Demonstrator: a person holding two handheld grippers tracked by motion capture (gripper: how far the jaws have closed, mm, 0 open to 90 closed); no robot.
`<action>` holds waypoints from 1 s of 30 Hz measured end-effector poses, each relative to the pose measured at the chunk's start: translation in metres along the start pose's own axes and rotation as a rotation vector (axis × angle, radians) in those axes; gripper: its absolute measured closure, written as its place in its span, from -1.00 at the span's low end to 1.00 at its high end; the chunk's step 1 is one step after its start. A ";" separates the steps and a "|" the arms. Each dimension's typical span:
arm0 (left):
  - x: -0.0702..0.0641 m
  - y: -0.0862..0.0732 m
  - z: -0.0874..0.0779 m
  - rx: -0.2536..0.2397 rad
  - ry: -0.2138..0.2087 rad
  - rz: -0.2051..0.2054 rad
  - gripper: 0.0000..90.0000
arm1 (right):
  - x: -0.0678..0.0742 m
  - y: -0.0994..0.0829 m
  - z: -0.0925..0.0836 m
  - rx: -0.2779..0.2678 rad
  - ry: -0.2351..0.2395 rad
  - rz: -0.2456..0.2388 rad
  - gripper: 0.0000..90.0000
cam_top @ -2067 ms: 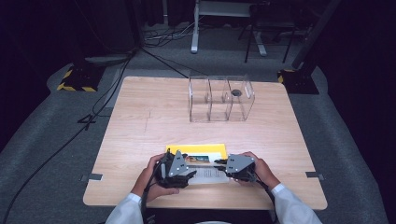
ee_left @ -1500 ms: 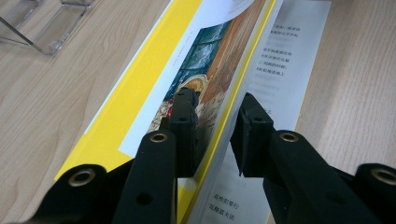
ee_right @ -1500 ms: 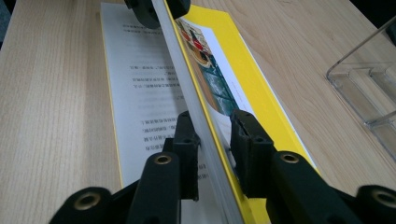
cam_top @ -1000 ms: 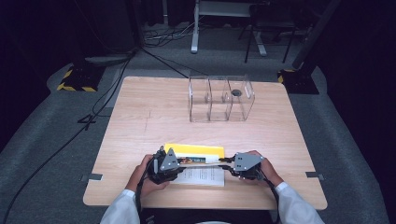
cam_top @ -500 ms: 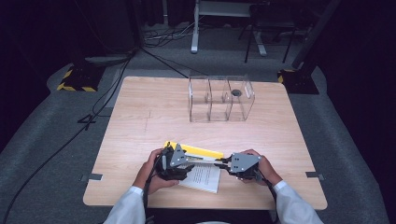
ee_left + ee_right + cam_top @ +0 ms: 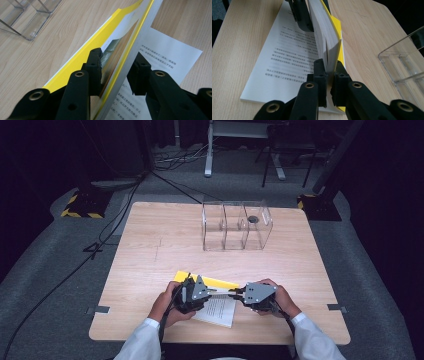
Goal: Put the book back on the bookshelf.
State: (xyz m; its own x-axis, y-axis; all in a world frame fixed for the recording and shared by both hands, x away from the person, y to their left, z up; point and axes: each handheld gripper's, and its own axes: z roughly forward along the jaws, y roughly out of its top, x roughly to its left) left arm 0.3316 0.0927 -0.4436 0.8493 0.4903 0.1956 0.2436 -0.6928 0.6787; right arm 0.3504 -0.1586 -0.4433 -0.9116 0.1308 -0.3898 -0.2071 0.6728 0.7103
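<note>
Right gripper (image 6: 329,72) pinches yellow book (image 6: 329,37) (wooden table (image 6: 165,245)).

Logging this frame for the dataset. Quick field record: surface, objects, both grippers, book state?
surface: wooden table
book: yellow cover, open, printed page flat on table
raised part: cover and pages lifted on edge
left gripper: jaws either side of raised part, gap visible
right gripper: shut on raised pages
organizer: clear, three compartments, far side; dark round item in rightmost

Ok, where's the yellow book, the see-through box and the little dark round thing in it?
yellow book (image 6: 82,56), left gripper view, cover edge.
see-through box (image 6: 214,231), high view, left compartment wall.
dark round thing (image 6: 253,219), high view, its middle.
</note>
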 end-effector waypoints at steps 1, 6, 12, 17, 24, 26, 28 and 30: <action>0.000 -0.001 -0.001 0.005 0.003 0.002 0.49 | 0.000 0.001 0.000 -0.006 -0.005 0.003 0.86; 0.000 -0.001 0.001 -0.004 0.030 -0.021 0.34 | -0.001 0.005 0.001 -0.017 -0.006 0.013 0.87; -0.004 0.004 0.001 -0.018 0.072 0.003 0.51 | -0.003 0.014 0.001 -0.023 -0.027 0.006 0.86; -0.003 -0.001 -0.001 -0.065 0.059 0.023 0.68 | -0.003 0.014 -0.002 -0.061 -0.041 0.049 0.70; 0.005 -0.009 -0.010 -0.134 0.044 -0.009 0.74 | -0.017 0.000 -0.023 -0.135 -0.121 0.198 0.27; 0.009 -0.012 -0.016 -0.167 0.038 -0.039 0.74 | -0.027 -0.021 -0.027 -0.125 -0.135 0.306 0.16; 0.009 -0.013 -0.018 -0.170 0.041 -0.044 0.74 | -0.031 -0.031 -0.025 -0.096 -0.143 0.339 0.11; 0.009 -0.014 -0.020 -0.178 0.049 -0.045 0.74 | -0.035 -0.044 -0.016 -0.037 -0.145 0.376 0.05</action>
State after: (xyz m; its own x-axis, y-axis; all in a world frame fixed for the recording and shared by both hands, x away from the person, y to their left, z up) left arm 0.3264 0.1173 -0.4368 0.8147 0.5468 0.1929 0.1909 -0.5671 0.8012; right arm 0.3854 -0.2041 -0.4517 -0.8670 0.4663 -0.1758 0.1161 0.5320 0.8387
